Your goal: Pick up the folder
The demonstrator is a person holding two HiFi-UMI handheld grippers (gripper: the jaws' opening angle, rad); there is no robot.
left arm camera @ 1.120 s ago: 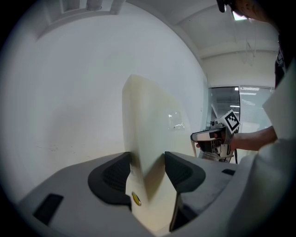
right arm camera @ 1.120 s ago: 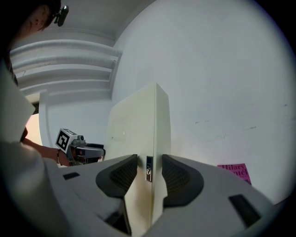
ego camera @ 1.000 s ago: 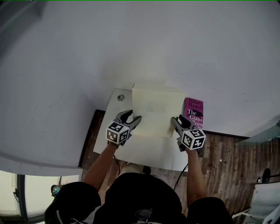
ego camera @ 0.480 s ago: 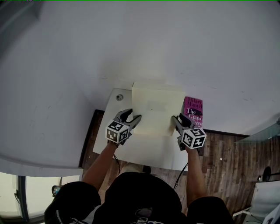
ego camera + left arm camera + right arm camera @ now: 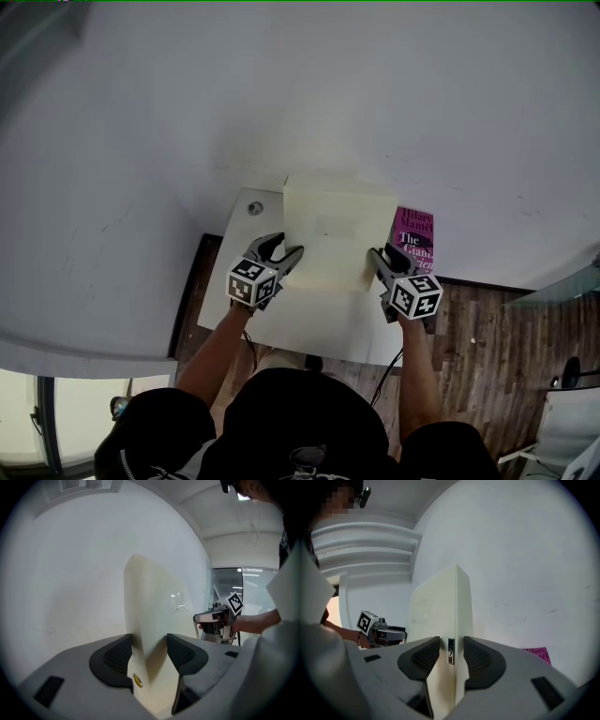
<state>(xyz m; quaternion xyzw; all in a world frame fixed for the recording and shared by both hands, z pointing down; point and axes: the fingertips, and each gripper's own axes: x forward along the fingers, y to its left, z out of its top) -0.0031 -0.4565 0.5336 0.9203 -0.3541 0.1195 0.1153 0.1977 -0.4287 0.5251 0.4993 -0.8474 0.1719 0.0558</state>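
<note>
A cream folder (image 5: 328, 234) stands upright over the white table (image 5: 319, 323), held by its two side edges. My left gripper (image 5: 286, 251) is shut on its left edge, and in the left gripper view the folder (image 5: 150, 620) runs between both pads of that gripper (image 5: 150, 657). My right gripper (image 5: 380, 255) is shut on the right edge. The right gripper view shows the folder's spine (image 5: 457, 616), with a small metal clasp, clamped in that gripper (image 5: 452, 657). Whether the folder's bottom edge touches the table is hidden.
A pink book (image 5: 415, 239) lies on the table just right of the folder, also visible as the pink book (image 5: 536, 654) beyond the right jaw. A small round object (image 5: 255, 208) sits at the table's far left corner. A white wall rises right behind. Wooden floor (image 5: 487, 328) lies to the right.
</note>
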